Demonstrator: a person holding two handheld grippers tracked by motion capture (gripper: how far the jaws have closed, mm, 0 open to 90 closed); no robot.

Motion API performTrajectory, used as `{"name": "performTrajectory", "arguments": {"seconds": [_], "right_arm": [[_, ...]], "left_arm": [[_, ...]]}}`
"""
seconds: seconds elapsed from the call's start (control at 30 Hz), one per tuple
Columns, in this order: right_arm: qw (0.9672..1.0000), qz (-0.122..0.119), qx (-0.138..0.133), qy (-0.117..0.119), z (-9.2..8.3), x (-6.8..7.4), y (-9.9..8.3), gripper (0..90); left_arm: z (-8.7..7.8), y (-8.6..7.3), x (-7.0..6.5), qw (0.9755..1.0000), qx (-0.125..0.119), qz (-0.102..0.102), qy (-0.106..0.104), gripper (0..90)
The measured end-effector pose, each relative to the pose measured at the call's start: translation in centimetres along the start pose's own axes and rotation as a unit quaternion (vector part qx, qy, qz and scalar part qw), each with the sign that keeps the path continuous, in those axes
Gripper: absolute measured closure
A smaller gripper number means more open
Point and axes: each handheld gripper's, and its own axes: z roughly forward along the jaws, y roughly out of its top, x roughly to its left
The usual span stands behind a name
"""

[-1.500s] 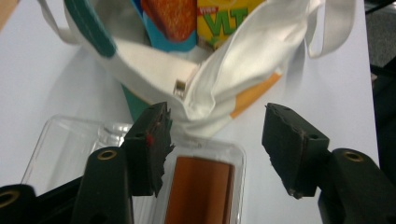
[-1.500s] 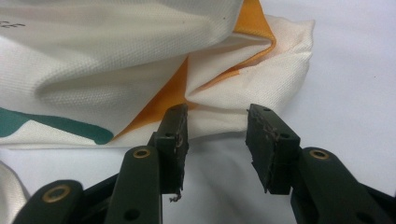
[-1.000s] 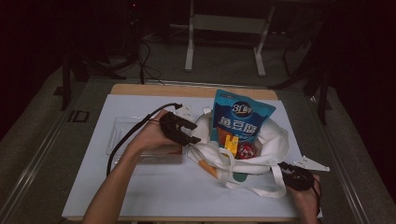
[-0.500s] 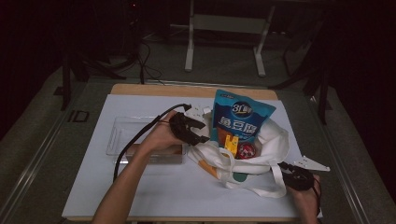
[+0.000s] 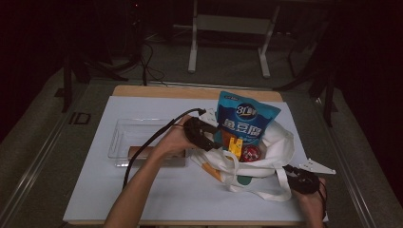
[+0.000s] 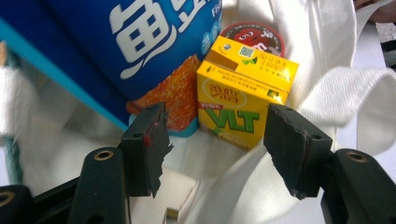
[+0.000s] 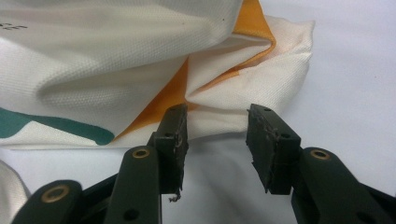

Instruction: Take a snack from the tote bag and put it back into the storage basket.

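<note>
A white tote bag [image 5: 273, 137] lies open on the table, with a blue snack bag [image 5: 243, 118] standing in it. Beside the snack bag sit a yellow drink carton [image 5: 234, 146] and a red-lidded round tin [image 5: 251, 153]. My left gripper [image 5: 214, 144] is at the bag's mouth. Its jaws have just been opening and stand apart in front of the carton [image 6: 243, 100], touching nothing; the tin [image 6: 254, 35] lies behind it. My right gripper [image 5: 289, 172] rests by the bag's near right corner. Its jaws [image 7: 217, 116] are apart just short of the folded white and orange cloth [image 7: 233, 88].
A clear plastic tray [image 5: 124, 135] sits left of the bag, with a brown stick-like pack [image 5: 142, 152] at its near edge. White paper [image 5: 157, 199] covers the tabletop. A bag handle [image 5: 266, 192] loops toward the table's front edge. A white stand [image 5: 228, 28] is on the floor beyond.
My left hand has moved right and slightly down, from over the tray's edge to the bag's mouth. The right hand and the bag have stayed put.
</note>
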Motion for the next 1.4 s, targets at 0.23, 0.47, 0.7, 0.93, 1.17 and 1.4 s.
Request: {"name": "performTrajectory", "arguments": {"seconds": [0.23,0.47,0.7,0.93,1.17,1.4], "right_arm": [[1.0,0.0,0.0,0.0,0.0,0.0,0.0,58.0],[1.0,0.0,0.001,0.001,0.0,0.0,0.0,58.0],[1.0,-0.001,0.002,0.001,0.0,0.0,0.0,58.0],[1.0,0.0,0.002,0.002,0.0,0.0,0.0,58.0],[1.0,0.0,0.002,0.003,0.0,0.0,0.0,58.0],[1.0,0.0,0.004,0.003,0.1,0.0,0.0,58.0]], "left_arm": [[0.9,0.5,0.1,0.9999,-0.003,-0.009,0.005,38.8],[2.2,0.6,-0.5,0.9998,0.011,-0.002,-0.017,32.9],[2.7,0.7,-0.8,0.9992,0.015,0.007,-0.036,26.9],[4.0,1.3,-1.2,0.9987,0.03,0.018,-0.036,24.4],[5.0,1.6,-1.3,0.9984,0.035,0.02,-0.04,20.9],[5.6,1.8,-1.2,0.9984,0.035,0.016,-0.041,17.5]]}}
